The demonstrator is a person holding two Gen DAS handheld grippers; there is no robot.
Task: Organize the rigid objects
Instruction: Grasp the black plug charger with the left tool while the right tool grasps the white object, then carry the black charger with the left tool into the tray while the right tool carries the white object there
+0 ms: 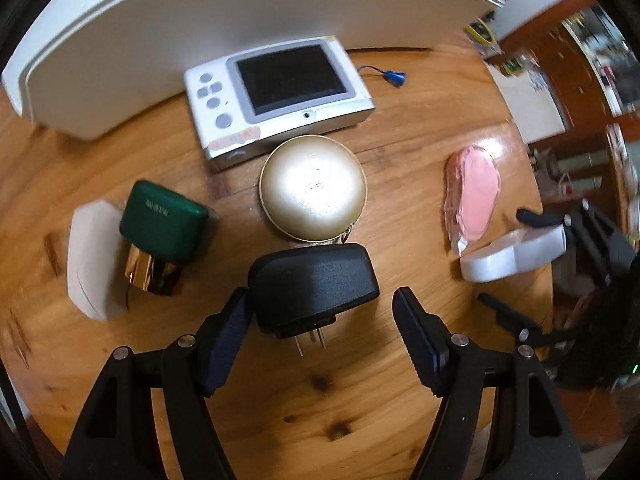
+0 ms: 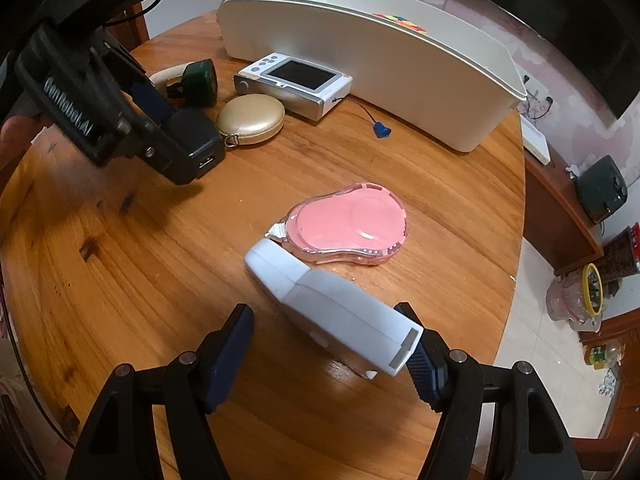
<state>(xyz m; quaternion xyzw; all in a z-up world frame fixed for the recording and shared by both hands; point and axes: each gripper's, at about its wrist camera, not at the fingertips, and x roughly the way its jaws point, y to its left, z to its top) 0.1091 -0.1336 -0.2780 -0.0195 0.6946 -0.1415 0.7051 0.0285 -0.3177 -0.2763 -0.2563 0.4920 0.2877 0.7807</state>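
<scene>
Barely started: only a cube sat in the white bin (I think). My left claw was half-wide around the black charger, right claw likewise around the white device; everything else lay on the surface.

A round wooden worktop fills most of both views, while beyond its right edge in the right wrist view lie a pale tiled floor, a low brown wooden cabinet bearing a dark boxy device, and, upper right, a black screen
</scene>
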